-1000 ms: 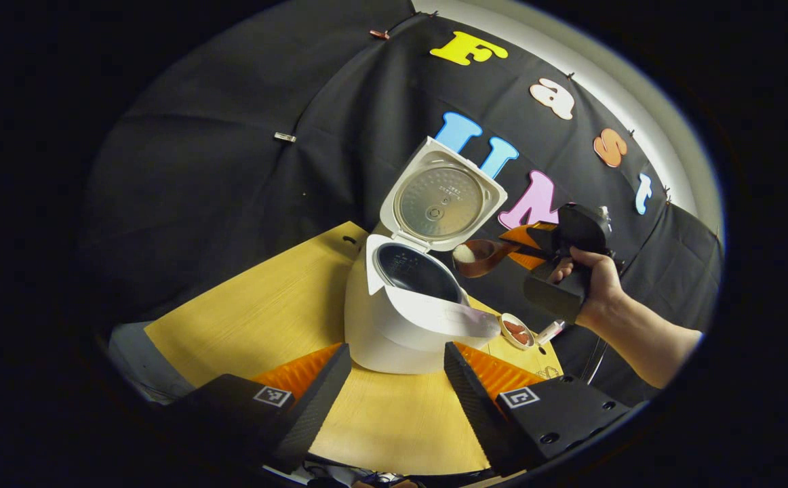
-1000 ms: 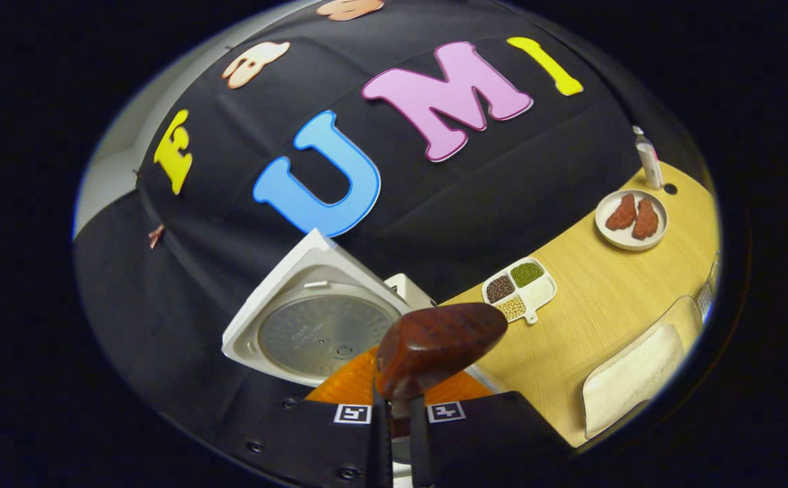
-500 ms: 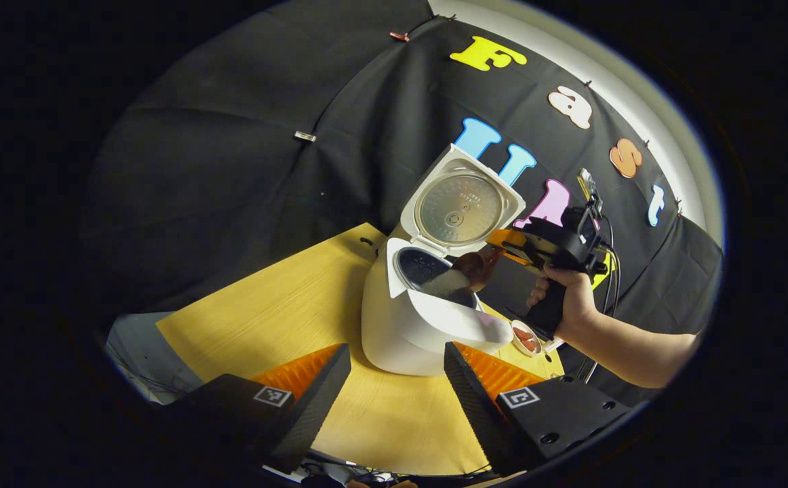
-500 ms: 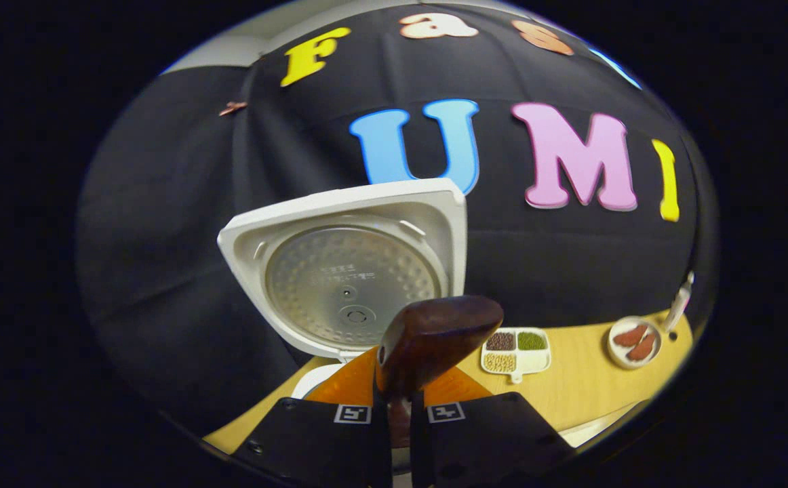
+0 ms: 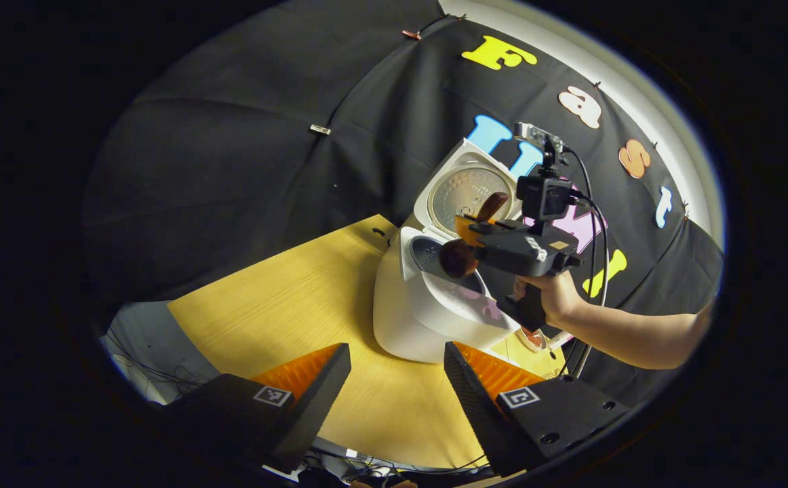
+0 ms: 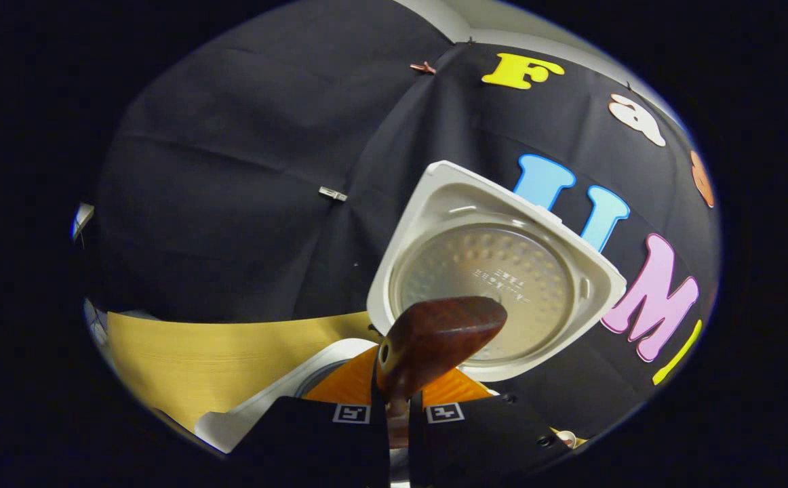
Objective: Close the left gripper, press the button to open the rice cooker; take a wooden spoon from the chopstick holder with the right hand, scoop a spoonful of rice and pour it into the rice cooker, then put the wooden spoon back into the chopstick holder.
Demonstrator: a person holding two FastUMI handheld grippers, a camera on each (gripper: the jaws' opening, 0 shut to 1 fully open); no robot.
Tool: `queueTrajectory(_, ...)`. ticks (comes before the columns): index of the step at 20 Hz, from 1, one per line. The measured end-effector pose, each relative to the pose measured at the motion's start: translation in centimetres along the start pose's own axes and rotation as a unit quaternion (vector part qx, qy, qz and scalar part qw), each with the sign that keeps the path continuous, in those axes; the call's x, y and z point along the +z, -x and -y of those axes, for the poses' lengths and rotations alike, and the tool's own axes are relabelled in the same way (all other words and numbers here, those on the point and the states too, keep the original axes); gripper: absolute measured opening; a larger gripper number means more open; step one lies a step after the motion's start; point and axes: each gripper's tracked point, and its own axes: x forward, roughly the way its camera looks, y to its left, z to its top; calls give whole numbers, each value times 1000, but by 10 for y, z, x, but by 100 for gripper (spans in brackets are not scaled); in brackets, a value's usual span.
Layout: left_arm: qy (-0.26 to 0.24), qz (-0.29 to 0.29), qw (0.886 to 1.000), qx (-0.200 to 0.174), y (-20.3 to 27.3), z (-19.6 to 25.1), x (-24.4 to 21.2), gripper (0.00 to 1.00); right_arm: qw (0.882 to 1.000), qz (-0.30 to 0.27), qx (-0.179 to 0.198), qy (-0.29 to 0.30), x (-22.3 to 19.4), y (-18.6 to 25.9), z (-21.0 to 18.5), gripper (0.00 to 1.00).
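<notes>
Right hand-held gripper (image 6: 399, 407) clamps the wooden spoon (image 6: 435, 339) over the open rice cooker (image 5: 435, 312), left hand-held gripper (image 5: 394, 379) sits wide, and tipping off-centre could scatter grains onto the bench (image 5: 285, 305).

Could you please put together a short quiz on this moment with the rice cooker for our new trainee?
1. True or false: the rice cooker has its lid shut.
2. What does the right gripper hold? A) a chopstick B) a wooden spoon C) a cloth
3. Fill in: in the left gripper view, the spoon's bowl hangs over the cooker's open ____.

Key: 1. False; the lid stands raised, its inner plate showing. 2. B; both fingers press on its handle. 3. Pot. The left gripper stays open, apart from the cooker, above the wooden table.
</notes>
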Motion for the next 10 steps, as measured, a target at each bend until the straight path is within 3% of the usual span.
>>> queueTrajectory(4, -10, 4, 1000, 2, 5, -2, -2, 96, 1000, -1, 1, -21, 2, 1, 0, 15)
queueTrajectory(10, -32, 4, 999, -9, 5, 6, -6, 96, 990, 13, -22, -140, 27, 29, 48, 15)
